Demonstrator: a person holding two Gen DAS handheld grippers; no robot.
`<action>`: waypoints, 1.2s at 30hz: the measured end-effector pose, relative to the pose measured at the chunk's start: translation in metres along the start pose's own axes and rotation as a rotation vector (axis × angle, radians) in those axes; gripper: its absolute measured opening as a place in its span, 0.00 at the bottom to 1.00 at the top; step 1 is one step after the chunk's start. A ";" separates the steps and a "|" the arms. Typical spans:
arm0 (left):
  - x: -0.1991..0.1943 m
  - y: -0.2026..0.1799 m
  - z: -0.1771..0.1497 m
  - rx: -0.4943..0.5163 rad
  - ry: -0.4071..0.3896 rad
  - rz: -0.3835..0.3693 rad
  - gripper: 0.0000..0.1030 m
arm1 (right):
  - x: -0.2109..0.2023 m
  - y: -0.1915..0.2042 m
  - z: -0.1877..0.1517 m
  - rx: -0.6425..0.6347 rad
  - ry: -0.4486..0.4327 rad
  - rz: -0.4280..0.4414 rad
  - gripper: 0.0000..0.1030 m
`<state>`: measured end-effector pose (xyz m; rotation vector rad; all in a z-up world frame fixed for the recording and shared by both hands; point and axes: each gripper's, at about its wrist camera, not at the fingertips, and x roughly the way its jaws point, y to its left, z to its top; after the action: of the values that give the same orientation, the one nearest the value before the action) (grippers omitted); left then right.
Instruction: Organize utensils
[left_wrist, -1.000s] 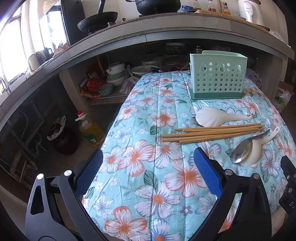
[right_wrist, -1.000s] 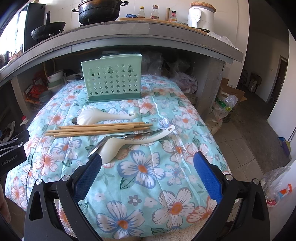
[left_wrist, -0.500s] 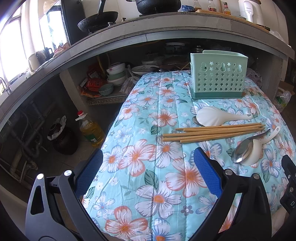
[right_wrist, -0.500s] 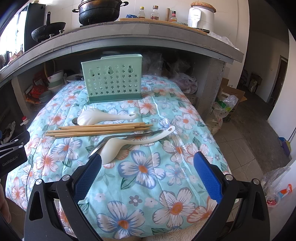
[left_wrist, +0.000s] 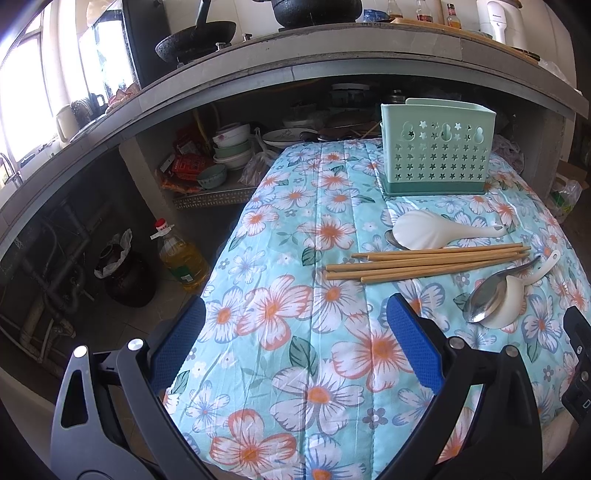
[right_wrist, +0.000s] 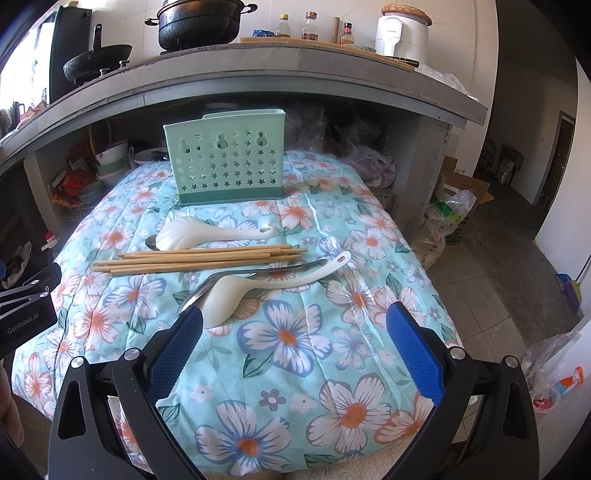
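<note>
Holding both our left gripper (left_wrist: 295, 343) and right gripper (right_wrist: 293, 345) spread empty, we cannot see inside the green caddy (right_wrist: 225, 162) behind the chopsticks (right_wrist: 199, 258).

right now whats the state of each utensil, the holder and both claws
left claw: open, holding nothing
right claw: open, holding nothing
green holder: upright, nothing sticking out
chopsticks: loose bundle lying flat
far white spoon: lying bowl-down over a metal spoon
near white spoon: lying flat
near metal spoon: resting against near white spoon
</note>
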<state>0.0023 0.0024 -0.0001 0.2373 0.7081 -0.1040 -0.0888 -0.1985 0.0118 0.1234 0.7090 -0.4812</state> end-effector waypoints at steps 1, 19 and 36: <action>0.000 0.000 0.000 0.000 0.002 -0.001 0.92 | 0.000 0.000 0.000 0.001 -0.001 0.000 0.94; 0.013 -0.015 0.001 0.055 0.002 -0.117 0.92 | 0.004 -0.008 -0.003 0.033 -0.001 -0.016 0.94; 0.032 -0.063 -0.001 0.124 0.009 -0.579 0.92 | 0.039 -0.059 -0.014 0.115 0.029 -0.041 0.94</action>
<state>0.0152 -0.0590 -0.0331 0.1445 0.7634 -0.7000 -0.0994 -0.2620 -0.0214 0.2241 0.7133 -0.5608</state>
